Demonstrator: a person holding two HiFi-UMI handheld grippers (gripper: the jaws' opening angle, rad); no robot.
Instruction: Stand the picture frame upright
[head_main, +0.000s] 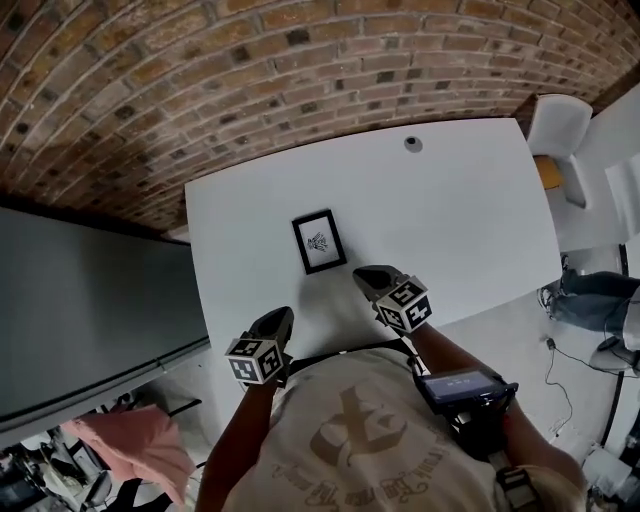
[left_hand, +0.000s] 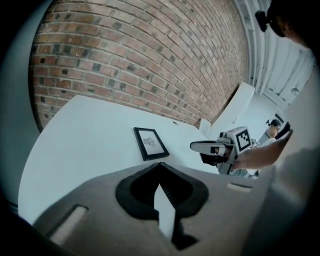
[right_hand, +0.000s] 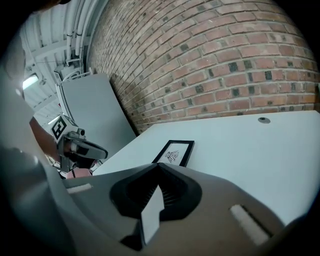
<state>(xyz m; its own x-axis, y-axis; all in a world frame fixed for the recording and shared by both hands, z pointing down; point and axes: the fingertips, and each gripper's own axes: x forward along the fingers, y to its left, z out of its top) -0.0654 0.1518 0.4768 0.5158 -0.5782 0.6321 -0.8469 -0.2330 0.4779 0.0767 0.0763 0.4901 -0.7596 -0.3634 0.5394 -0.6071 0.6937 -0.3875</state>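
A small black picture frame (head_main: 319, 241) with a white print lies flat on the white table (head_main: 460, 220), near its middle. It shows too in the left gripper view as the frame (left_hand: 150, 143) and in the right gripper view as the frame (right_hand: 174, 152). My left gripper (head_main: 277, 320) hovers at the table's near edge, short of the frame and to its left, jaws shut and empty. My right gripper (head_main: 371, 279) is over the table just right of the frame's near corner, also shut with nothing in it. Neither touches the frame.
A brick wall (head_main: 300, 70) runs behind the table. A round grommet (head_main: 413, 144) sits near the table's far edge. A white chair (head_main: 560, 125) stands at the right corner, a grey panel (head_main: 90, 300) at the left. Cables lie on the floor (head_main: 560, 380).
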